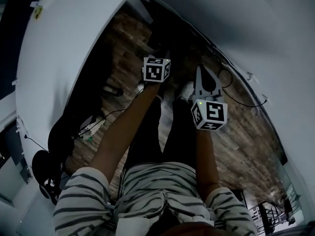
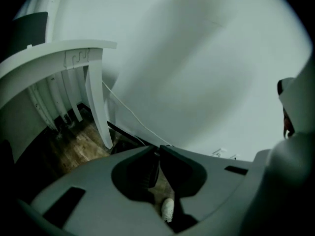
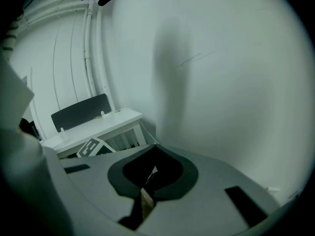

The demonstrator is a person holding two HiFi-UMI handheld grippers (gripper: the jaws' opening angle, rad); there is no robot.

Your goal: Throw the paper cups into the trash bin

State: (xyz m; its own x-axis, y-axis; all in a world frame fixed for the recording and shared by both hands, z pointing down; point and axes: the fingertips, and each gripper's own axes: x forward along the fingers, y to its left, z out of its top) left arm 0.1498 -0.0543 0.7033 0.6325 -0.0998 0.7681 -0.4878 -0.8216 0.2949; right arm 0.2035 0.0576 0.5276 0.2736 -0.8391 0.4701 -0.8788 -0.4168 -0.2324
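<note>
No paper cup and no trash bin shows in any view. My left gripper (image 2: 158, 149) points down toward a white wall, its jaw tips nearly touching with nothing between them. In the head view its marker cube (image 1: 156, 69) hangs above the wooden floor in front of the person's legs. My right gripper (image 1: 202, 71) is beside it on the right, its jaws drawn together to a point. In the right gripper view the right gripper (image 3: 154, 146) is empty and faces the white wall.
A white desk (image 2: 54, 58) with a slanted leg (image 2: 97, 102) stands left of the left gripper, and a cable (image 2: 132, 114) runs along the wall. A dark chair back (image 3: 81, 111) rises behind the desk (image 3: 101, 124). A white shoe (image 1: 186, 90) stands on the wooden floor (image 1: 241, 132).
</note>
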